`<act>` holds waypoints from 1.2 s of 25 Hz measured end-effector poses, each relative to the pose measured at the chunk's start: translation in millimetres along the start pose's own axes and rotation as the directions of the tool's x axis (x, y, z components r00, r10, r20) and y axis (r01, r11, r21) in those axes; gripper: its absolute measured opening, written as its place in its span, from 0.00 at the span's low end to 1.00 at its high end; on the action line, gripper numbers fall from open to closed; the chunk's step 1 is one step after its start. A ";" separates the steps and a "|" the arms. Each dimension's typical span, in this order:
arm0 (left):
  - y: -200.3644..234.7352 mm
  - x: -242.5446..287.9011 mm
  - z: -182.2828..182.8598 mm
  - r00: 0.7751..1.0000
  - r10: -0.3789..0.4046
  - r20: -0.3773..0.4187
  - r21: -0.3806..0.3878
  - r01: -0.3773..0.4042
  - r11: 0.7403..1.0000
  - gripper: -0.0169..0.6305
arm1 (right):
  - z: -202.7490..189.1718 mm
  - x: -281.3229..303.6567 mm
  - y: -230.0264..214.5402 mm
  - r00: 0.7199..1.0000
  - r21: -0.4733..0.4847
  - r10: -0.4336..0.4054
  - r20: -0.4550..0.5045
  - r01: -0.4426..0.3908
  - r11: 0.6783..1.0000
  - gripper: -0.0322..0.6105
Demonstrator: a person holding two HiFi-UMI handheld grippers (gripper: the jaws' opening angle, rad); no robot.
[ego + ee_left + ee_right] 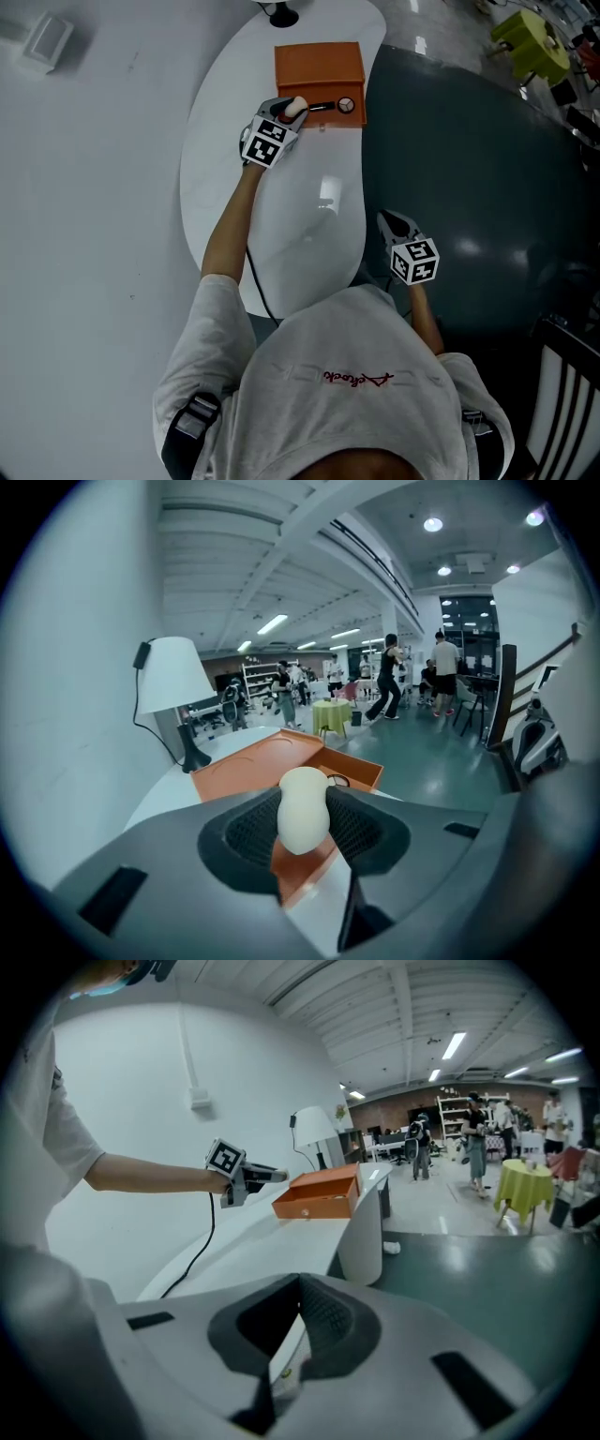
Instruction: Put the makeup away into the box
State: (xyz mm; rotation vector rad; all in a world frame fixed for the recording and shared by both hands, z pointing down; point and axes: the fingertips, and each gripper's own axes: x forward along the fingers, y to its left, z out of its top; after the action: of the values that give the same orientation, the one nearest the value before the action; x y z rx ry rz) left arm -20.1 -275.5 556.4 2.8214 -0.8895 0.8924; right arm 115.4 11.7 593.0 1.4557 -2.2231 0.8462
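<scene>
1. Clenching a cream makeup sponge (295, 106) at its waist with the left tool (307, 803), held up at the near edge of the orange box (319, 64) on the white desk (281, 225). Not yet set inside; hard to tell whether over the rim or just short of it.
2. Liable to slip: soft, rounded and pinched only around the middle, so apt to squirt out or tip under an uneven squeeze or a fast swing, then roll across the slick desk and off its edge.
3. On release, easy to drop outside the box by letting go short of the rim. Easy also to shove the light box along by coming in too low.
4. Right beside the likely drop spot, in the front part of the box: a thin black stick (322, 107) and a small round compact (346, 105). Could be knocked or covered by a careless placement.
5. Further right, closed on nothing: the right tool (298, 1321), hanging at the desk's right edge, well apart from the box and no help if the sponge falls.
6. Around, from the left: a small white case (47, 37) on the pale floor, far from the work. Then a cable (255, 277) trailing over the desk under the left forearm, apt to snag.
7. Behind the box, a white lamp (173, 682). Far right, a yellow-green table (530, 42) and a dark chair (562, 375), neither in the way.
</scene>
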 end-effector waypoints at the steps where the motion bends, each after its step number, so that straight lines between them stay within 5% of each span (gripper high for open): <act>1: -1.8 8.0 1.2 1.000 -0.009 -0.004 0.007 0.009 1.000 0.26 | -1.4 -1.6 -5.8 1.000 0.009 -0.012 -0.001 0.012 1.000 0.08; 20: -18.5 43.1 -24.7 0.995 -0.050 -0.082 0.044 0.054 0.998 0.37 | -0.9 2.9 -24.5 0.999 0.031 -0.032 -0.012 0.032 0.999 0.08; 27: -17.7 33.3 -20.3 0.999 -0.032 -0.037 0.035 0.034 0.999 0.36 | -5.5 1.6 -18.4 0.999 0.029 -0.033 -0.012 0.034 0.999 0.08; 29: -19.8 26.3 -16.0 1.000 -0.014 -0.013 0.052 0.015 0.999 0.12 | -5.2 -0.5 -17.0 0.999 0.028 -0.033 -0.008 0.033 0.999 0.08; 30: -20.9 23.0 -14.2 1.000 -0.004 -0.003 0.060 0.004 0.998 0.07 | -4.7 -1.4 -16.7 0.999 0.028 -0.032 -0.006 0.032 0.999 0.08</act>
State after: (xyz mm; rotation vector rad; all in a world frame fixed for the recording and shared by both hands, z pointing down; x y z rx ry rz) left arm -0.7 -266.8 583.2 2.8699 -0.8703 0.9384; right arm 131.0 10.9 600.6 1.4963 -2.1864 0.8731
